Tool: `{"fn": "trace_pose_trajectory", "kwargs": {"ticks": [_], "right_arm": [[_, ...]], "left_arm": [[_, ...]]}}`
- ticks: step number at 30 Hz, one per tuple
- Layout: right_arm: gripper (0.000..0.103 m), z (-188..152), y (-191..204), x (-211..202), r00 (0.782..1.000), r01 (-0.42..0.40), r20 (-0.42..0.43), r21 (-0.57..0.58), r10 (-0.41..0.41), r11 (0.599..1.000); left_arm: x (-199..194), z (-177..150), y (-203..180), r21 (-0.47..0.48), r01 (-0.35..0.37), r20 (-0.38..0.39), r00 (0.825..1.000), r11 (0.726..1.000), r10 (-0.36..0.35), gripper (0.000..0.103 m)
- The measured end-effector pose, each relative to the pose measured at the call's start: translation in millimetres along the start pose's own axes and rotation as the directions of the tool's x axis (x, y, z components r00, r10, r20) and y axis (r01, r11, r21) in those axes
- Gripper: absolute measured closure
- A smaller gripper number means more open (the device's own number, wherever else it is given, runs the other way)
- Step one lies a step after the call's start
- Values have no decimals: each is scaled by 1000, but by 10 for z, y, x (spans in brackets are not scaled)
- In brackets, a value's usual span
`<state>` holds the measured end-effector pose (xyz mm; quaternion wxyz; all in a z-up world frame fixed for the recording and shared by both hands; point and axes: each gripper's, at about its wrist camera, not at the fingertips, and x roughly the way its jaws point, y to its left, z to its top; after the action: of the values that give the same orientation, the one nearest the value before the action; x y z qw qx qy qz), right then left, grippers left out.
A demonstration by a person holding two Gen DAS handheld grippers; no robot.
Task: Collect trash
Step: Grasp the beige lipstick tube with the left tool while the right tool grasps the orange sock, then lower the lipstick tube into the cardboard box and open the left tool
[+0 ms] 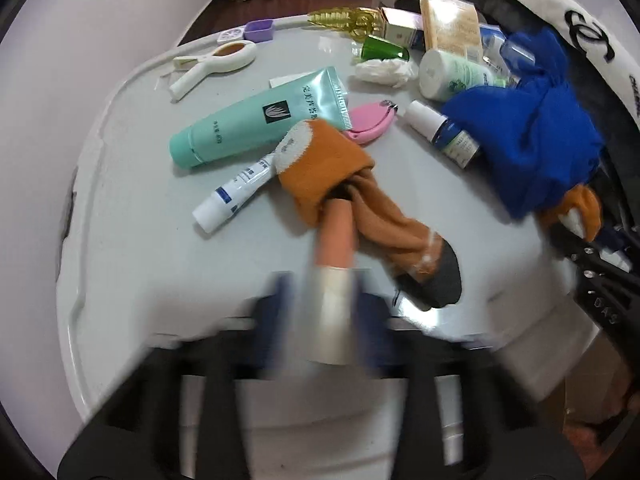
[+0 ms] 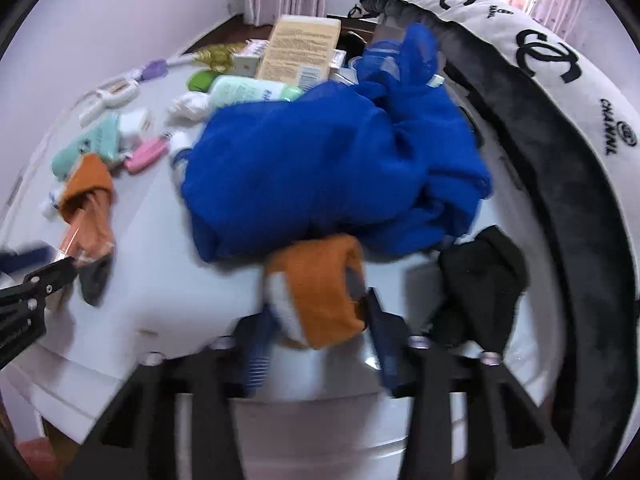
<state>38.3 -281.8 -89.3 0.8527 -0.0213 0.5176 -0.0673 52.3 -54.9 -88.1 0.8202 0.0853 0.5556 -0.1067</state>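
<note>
Already the left gripper (image 1: 332, 320) is clamped on a pinkish tube (image 1: 335, 240) pointing into the orange sock (image 1: 320, 168) on the desk (image 1: 140, 240); the right gripper (image 2: 320, 340) pinches another orange sock (image 2: 316, 292) at the near edge.

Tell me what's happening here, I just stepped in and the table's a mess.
A person is working with two handheld grippers at a cluttered white table. The left gripper is closed on a peach-coloured tube whose far end is tucked into an orange sock. The right gripper has its fingers around a second orange sock at the near edge, below a blue cloth. Tubes, bottles and a crumpled tissue lie farther back.
</note>
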Motion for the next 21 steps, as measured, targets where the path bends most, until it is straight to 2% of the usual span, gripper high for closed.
{"fn": "trace_pose_trajectory", "kwargs": {"ticks": [1, 2, 6, 11, 17, 21], "right_arm": [[76, -6, 10, -41, 1000, -15, -1, 11, 15, 1000], [78, -6, 10, -41, 1000, -15, -1, 11, 15, 1000], [79, -90, -15, -247, 999, -47, 17, 35, 46, 998], [79, -186, 54, -615, 994, -87, 66, 4, 87, 996], [79, -544, 224, -1173, 980, -162, 101, -75, 169, 984], [79, -915, 331, -1446, 972, -204, 96, -116, 216, 972]], "left_arm": [[-7, -15, -10, 5, 4, -3, 1000, 1000, -4, 85], [-23, -44, -10, -5, 11, 28, 1000, 1000, -11, 85], [-148, -151, 27, -12, 38, 32, 999, 999, -37, 85], [-553, -378, 4, 5, 30, 81, 996, 1000, -31, 85], [-1045, -886, -31, 45, 8, 124, 992, 999, -14, 85], [-1210, -1307, -52, 38, 21, 102, 995, 999, -25, 85]]}}
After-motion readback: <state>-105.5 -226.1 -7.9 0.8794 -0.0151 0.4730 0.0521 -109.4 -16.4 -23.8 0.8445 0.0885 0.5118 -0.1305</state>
